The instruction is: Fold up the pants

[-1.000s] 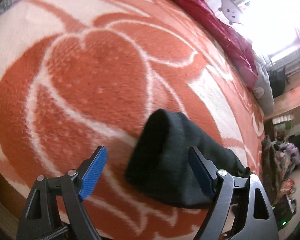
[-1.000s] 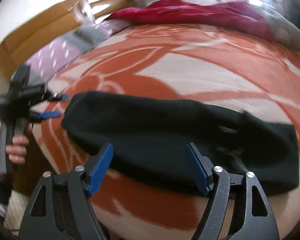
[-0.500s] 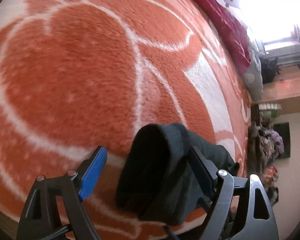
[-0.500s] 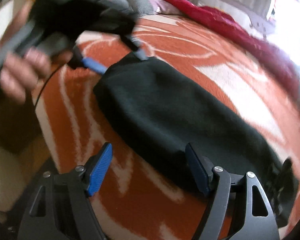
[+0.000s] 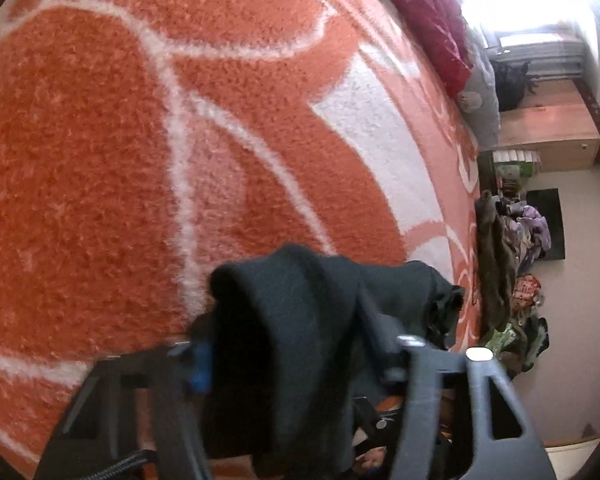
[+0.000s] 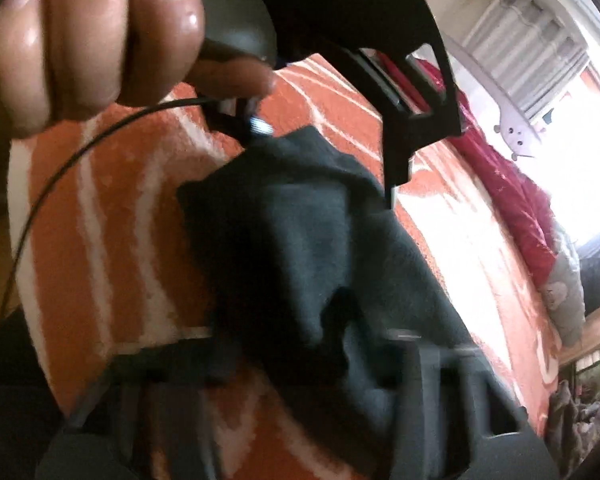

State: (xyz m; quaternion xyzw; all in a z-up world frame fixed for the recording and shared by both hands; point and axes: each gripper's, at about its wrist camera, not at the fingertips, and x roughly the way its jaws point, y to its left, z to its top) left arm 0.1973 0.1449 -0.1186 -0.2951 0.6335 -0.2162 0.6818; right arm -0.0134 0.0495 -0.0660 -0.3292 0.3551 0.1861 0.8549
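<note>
The dark pants (image 5: 300,320) lie on the orange and white blanket (image 5: 140,140), with one end bunched up. My left gripper (image 5: 292,360) is shut on that bunched end, and the cloth hides most of its fingers. In the right wrist view the same pants (image 6: 300,248) fill the middle. My right gripper (image 6: 307,356) is closed on the cloth too, blurred. The left gripper's black body (image 6: 379,40) and the hand (image 6: 92,40) that holds it sit close above the pants.
A crimson quilt (image 5: 431,20) and a grey pillow (image 5: 479,100) lie along the bed's far edge. A wooden cabinet (image 5: 547,128) and a pile of clothes (image 5: 515,260) stand beyond the bed on the right. A thin black cable (image 6: 52,184) hangs from the hand.
Both grippers went from open to shut on the end of the pants. The right gripper moved in close beside the left one, and the cloth bunched up between the fingers.
</note>
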